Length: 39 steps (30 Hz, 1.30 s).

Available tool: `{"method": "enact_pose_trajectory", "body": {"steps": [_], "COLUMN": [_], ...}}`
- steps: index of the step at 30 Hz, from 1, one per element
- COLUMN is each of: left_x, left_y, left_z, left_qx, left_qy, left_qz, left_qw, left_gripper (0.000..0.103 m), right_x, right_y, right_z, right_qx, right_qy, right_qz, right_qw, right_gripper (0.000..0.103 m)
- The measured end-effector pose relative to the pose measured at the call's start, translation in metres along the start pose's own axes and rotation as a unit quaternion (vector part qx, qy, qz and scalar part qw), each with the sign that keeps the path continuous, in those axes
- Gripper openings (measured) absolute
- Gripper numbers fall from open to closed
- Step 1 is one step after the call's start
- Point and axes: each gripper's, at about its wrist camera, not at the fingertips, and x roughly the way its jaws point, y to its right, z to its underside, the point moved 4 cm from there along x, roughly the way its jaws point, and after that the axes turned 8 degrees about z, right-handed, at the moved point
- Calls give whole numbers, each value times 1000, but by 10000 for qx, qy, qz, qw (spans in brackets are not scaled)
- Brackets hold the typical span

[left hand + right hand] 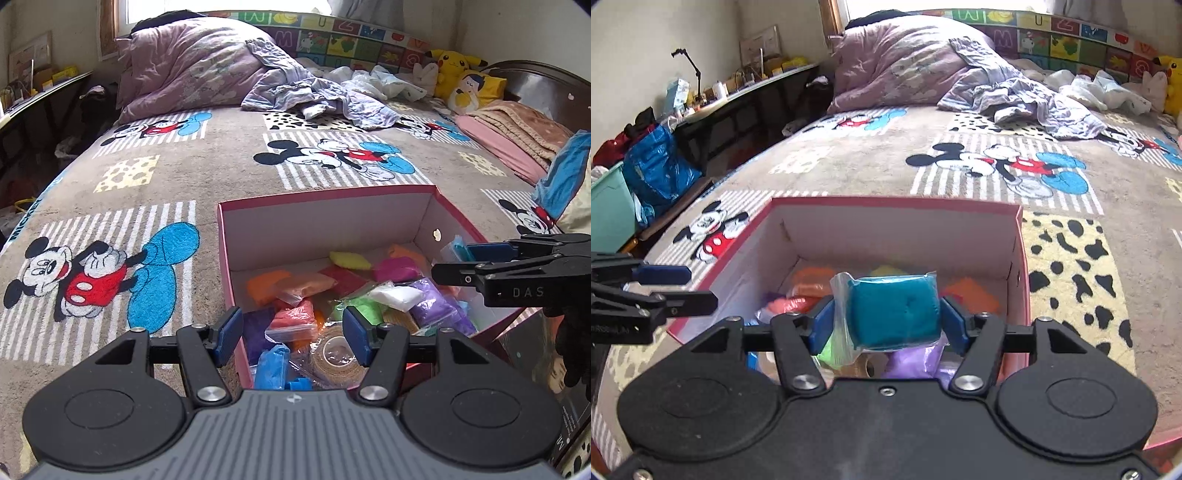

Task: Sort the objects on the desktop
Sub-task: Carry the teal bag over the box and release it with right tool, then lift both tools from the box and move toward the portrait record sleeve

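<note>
Teal clay in a clear plastic bag (892, 312) sits pinched between the blue pads of my right tool (886, 325), the block filling the gap from pad to pad and its loose bag edge trailing off to the left. The bag's wider side runs across the fingers, so it hangs level in the grip. Directly beneath and ahead of it lies the open pink cardboard box (1021, 236) on the cartoon-mouse bed blanket (1071, 258), so the held bag is over the box's near half, above purple and green packets whose shapes I can only partly see.

My left tool (291, 338) stands wide and holds nothing, hovering over the near left corner of the same box (225, 251). Below it sit the other bagged clays: a coral-red packet (293, 319), a white one (397, 297), a yellow one (349, 260), and a roll of tan lace tape (336, 356).

Whether the teal bag is going in or coming out, I cannot judge; down into the box is the short way, and my right tool has it.
</note>
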Motion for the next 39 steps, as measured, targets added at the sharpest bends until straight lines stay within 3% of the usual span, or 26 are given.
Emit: {"method": "enact_pose_trajectory", "body": {"steps": [5, 9, 17, 19, 20, 24, 27, 30, 39], "left_x": [-1, -4, -20, -28, -32, -55, -73, -87, -104], "left_y": [6, 17, 43, 52, 57, 74, 85, 97, 139], "left_z": [-1, -1, 4, 6, 6, 8, 9, 10, 23], "left_qx": [21, 129, 284, 431, 488, 752, 901, 928, 1179], "left_qy": [5, 13, 16, 8, 18, 170, 450, 597, 643], "left_qz": [15, 79, 95, 32, -13, -309, -632, -717, -783], "left_qw": [10000, 9999, 9996, 9991, 9988, 9965, 9929, 9913, 9878], "left_gripper": [58, 58, 58, 60, 65, 68, 68, 68, 68], "right_x": [-4, -13, -59, -75, -83, -118, -138, -150, -169], "right_y": [9, 13, 8, 10, 10, 13, 24, 36, 55], "right_z": [3, 4, 12, 14, 14, 12, 10, 11, 29], "right_qx": [112, 148, -92, -257, -342, -788, -627, -326, -248], "right_qy": [-24, 41, 283, 396, 457, 966, 1138, 1020, 835], "right_qz": [12, -43, -263, -180, -133, 396, 674, 570, 739], "right_qw": [9999, 9999, 9992, 9987, 9983, 9914, 9892, 9926, 9935], "right_gripper": [73, 74, 84, 91, 91, 92, 93, 93, 95]}}
